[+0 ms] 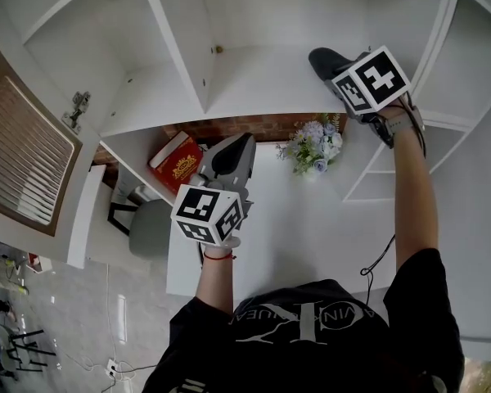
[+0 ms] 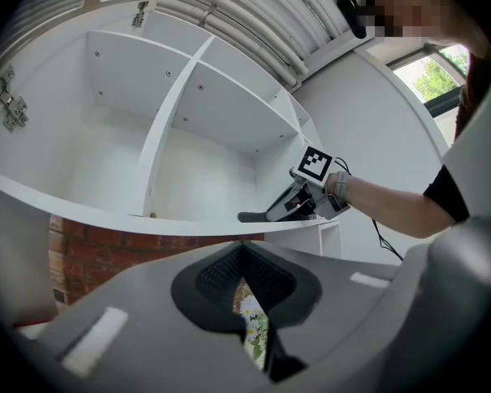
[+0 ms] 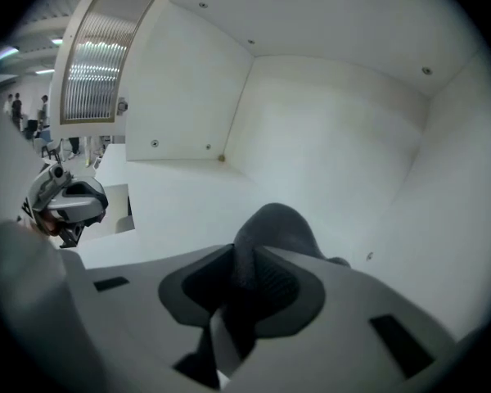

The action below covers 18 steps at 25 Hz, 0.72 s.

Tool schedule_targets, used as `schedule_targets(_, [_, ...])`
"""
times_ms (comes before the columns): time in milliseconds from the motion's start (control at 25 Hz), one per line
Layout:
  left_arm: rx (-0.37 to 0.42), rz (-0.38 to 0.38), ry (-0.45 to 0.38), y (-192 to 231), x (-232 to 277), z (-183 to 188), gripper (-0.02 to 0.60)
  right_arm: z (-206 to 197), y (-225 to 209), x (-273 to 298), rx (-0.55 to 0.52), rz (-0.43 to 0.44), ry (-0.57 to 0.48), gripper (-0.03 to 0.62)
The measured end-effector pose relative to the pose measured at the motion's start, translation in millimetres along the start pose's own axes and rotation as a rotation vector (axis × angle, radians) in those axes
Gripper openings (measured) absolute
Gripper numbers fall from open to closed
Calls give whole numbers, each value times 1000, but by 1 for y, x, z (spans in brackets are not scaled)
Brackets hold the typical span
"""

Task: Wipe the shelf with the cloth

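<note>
Though limp, dark lumpy cloth (image 3: 276,223)

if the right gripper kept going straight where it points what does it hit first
Probably the compartment's back wall, with the cloth leading in the right gripper; depth is unclear.

We wear a black short-sleeved T-shirt (image 1: 311,334) at six o'clock in the head view, printed with pale grey lettering and a line emblem. A thin red bracelet (image 1: 218,255) rings our left wrist, a grey strap (image 1: 403,123) the right, and a thin black cable (image 1: 382,259) runs beside that forearm. Our left gripper (image 2: 244,281) and right gripper (image 3: 247,278) have smooth grey shells and black ribbed pads (image 2: 217,277). The left marker cube (image 1: 208,214) and the right marker cube (image 1: 372,80) are white with black squares.
</note>
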<state>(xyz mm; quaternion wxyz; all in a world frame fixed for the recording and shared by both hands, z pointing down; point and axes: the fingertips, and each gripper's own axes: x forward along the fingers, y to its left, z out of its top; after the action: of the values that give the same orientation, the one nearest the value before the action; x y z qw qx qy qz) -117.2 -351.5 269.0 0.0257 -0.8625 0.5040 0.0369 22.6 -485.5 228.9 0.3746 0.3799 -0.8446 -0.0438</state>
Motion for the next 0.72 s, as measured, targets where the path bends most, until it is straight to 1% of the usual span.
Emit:
schedule_targets(200, [4, 35, 8, 15, -10, -2, 11, 35, 33, 23, -51, 114, -35, 87])
schedule_targets(520, [10, 103, 14, 48, -34, -3, 12, 93, 94, 57, -118, 260, -90, 87])
schedule_targets(720, [2, 119, 23, 57, -41, -5, 11, 124, 125, 75, -140, 351, -116, 87])
